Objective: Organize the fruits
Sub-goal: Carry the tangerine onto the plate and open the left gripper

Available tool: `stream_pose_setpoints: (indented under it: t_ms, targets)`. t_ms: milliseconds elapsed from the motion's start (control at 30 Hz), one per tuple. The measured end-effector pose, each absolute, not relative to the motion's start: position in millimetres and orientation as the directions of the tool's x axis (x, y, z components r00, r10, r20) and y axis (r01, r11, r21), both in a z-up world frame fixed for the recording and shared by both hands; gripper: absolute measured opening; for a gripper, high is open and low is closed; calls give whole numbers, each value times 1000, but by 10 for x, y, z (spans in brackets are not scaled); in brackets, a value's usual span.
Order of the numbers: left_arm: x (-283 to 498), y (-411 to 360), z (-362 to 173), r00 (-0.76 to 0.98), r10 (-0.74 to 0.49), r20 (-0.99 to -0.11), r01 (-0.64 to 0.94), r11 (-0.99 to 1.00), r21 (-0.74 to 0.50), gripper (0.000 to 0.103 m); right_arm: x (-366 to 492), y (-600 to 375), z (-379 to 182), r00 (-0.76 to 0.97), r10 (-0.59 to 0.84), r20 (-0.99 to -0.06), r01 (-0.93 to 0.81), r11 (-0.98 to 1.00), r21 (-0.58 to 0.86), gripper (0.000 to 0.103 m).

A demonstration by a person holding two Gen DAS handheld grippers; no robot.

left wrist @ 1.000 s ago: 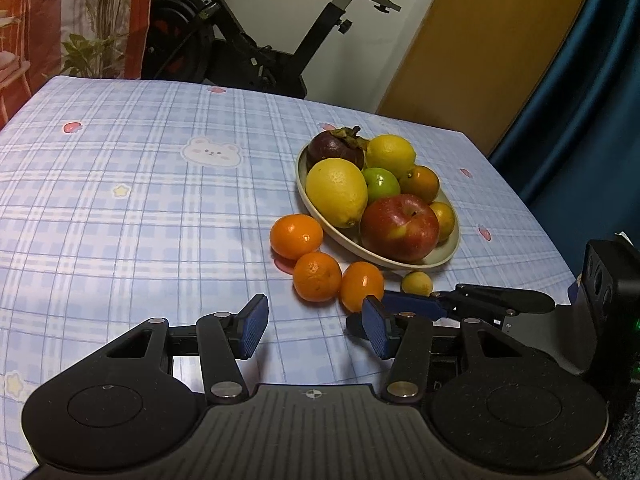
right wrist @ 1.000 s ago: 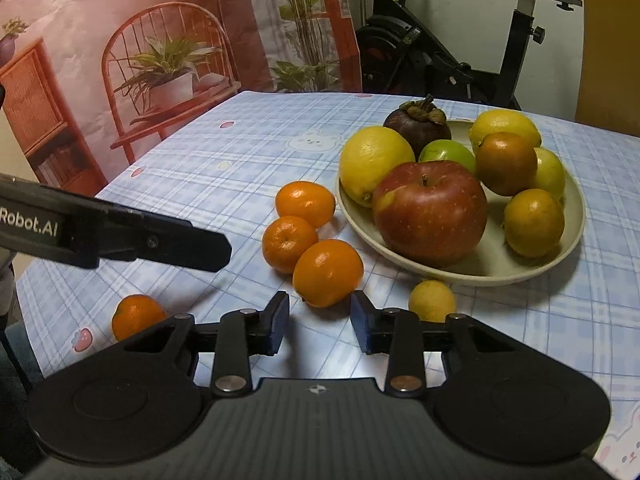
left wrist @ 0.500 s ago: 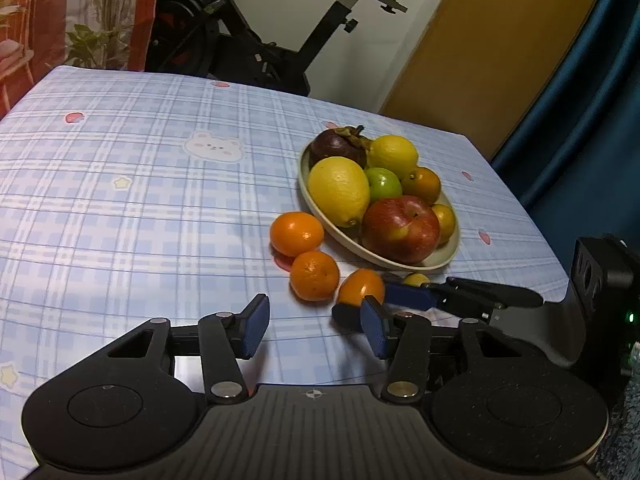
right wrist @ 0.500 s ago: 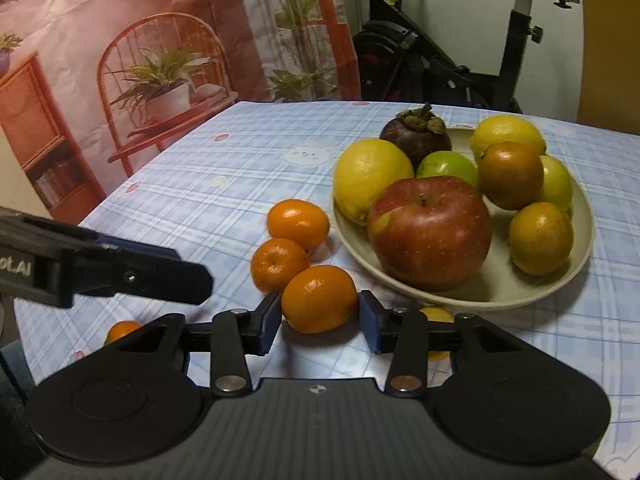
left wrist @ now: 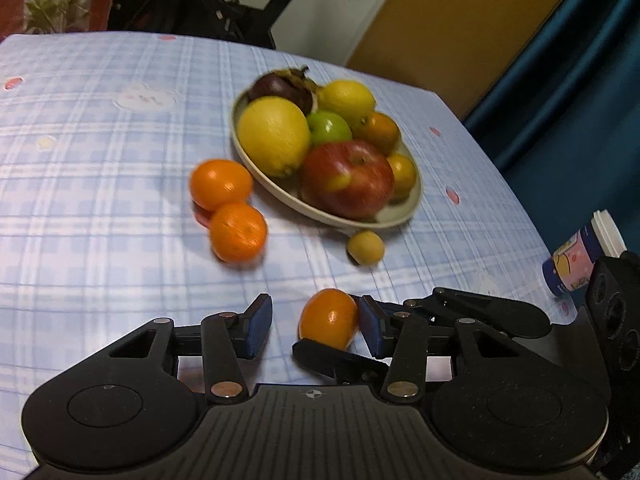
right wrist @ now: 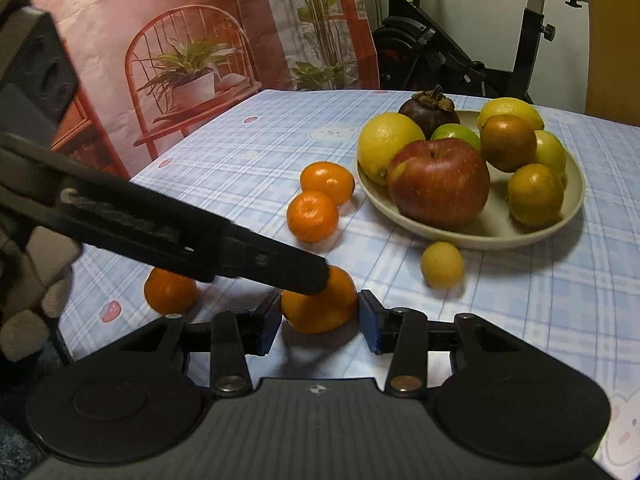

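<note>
Orange in colour, the fruit of this moment is an orange (right wrist: 320,304) that sits between the two blue pads of the right claw (right wrist: 318,322), low over the checked surface (right wrist: 520,320). Both pads lie against its sides, so this claw holds the orange; its jaws have just been opening a little, with the orange between them. The left claw (left wrist: 314,328) comes in from the other side, and one of its black fingers (right wrist: 280,268) covers the top of the same orange in the right wrist view. Its jaws have just been closing and stand at a narrow gap. In the left wrist view the orange appears in this gap, close to one pad and clear of the other, and whether it touches the near pad cannot be told. A plate (right wrist: 472,236) stands further back, and it carries an apple (right wrist: 440,182), lemons and other fruits. Two oranges (right wrist: 312,216) lie touching each other just beside the plate. One small yellow fruit (right wrist: 442,265) rests near the rim of the plate. One more orange (right wrist: 170,290) lies apart, near the edge of the surface.
</note>
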State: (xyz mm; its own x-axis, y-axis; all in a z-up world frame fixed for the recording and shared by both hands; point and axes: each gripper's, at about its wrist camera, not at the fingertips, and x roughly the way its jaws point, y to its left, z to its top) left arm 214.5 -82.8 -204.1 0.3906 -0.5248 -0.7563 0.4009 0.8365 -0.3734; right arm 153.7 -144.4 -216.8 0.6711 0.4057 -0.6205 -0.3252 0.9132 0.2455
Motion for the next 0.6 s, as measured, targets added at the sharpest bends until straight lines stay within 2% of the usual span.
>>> stream_pose_setpoints:
  t_ms: [333, 467, 600]
  targets:
    - [2094, -905, -2132, 359, -529, -769, 405, 830, -382, 48, 1490, -1457, -2185, 679, 412, -607, -337, 910, 241, 44]
    - [2102, -907, -2132, 359, -527, -770, 402, 832, -382, 41, 1483, -1470, -2191, 681, 416, -602, -339, 909, 244, 44]
    - [2105, -906, -2133, 360, -526, -770, 400, 833, -382, 40, 1464, -1471, -2196, 684, 417, -599, -342, 908, 242, 44]
